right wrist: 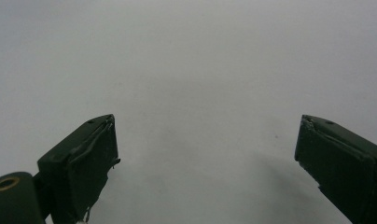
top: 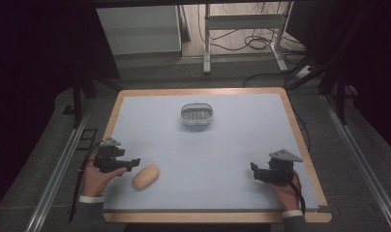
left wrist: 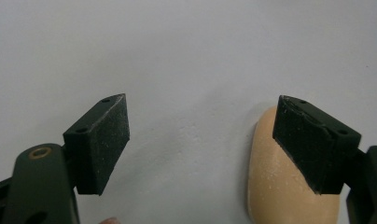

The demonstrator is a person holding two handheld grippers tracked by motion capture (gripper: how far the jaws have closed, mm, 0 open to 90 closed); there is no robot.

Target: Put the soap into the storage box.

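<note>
A tan, oval bread roll [top: 146, 177] lies on the pale blue mat near the front left. My left gripper [top: 129, 163] hovers just left of it, jaws open. In the left gripper view the roll [left wrist: 280, 191] sits partly behind the right jaw, outside the gap of the left gripper [left wrist: 203, 140], with bare mat between the pads. My right gripper [top: 255, 170] is at the front right, held low over the mat. In the right gripper view the right gripper [right wrist: 205, 158] has its jaws wide apart with nothing between them.
A small grey oval basket [top: 197, 114] stands at the back middle of the mat. The mat lies on a wooden table [top: 300, 130]. Beyond the table are a white cabinet [top: 140, 29] and a metal frame with cables [top: 242, 24].
</note>
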